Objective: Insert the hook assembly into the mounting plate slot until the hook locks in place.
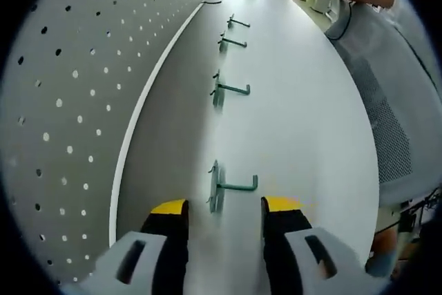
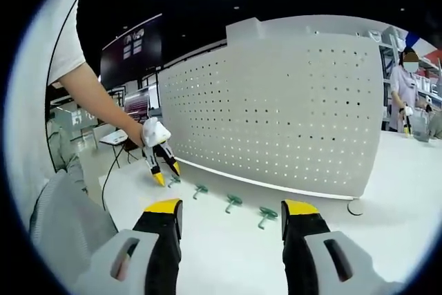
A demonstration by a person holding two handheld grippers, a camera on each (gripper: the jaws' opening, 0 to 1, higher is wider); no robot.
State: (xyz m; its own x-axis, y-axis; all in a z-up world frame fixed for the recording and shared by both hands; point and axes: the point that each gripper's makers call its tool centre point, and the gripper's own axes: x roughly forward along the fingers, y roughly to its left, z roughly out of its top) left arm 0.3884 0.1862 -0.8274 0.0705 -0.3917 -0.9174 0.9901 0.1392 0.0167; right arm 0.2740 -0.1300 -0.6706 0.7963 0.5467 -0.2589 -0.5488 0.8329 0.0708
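Several green hooks with round base plates lie in a row on the white table beside the white perforated mounting board (image 1: 76,101). In the left gripper view my left gripper (image 1: 226,206) is open, and the nearest hook (image 1: 231,186) lies just ahead of its yellow tips, between them and untouched. Further hooks (image 1: 229,89) (image 1: 232,42) follow along the board. In the right gripper view my right gripper (image 2: 231,207) is open and holds nothing, with hooks (image 2: 233,202) (image 2: 266,216) ahead on the table. The left gripper (image 2: 166,174), held in a hand, points down at the leftmost hook (image 2: 174,180) before the board (image 2: 276,108).
The table (image 1: 304,122) stretches wide to the right of the hooks. A grey mesh surface (image 1: 387,108) borders its right edge. A small round disc (image 2: 356,206) lies by the board's right corner. Another person (image 2: 407,91) stands at the far right. A black cable (image 1: 211,2) lies far off.
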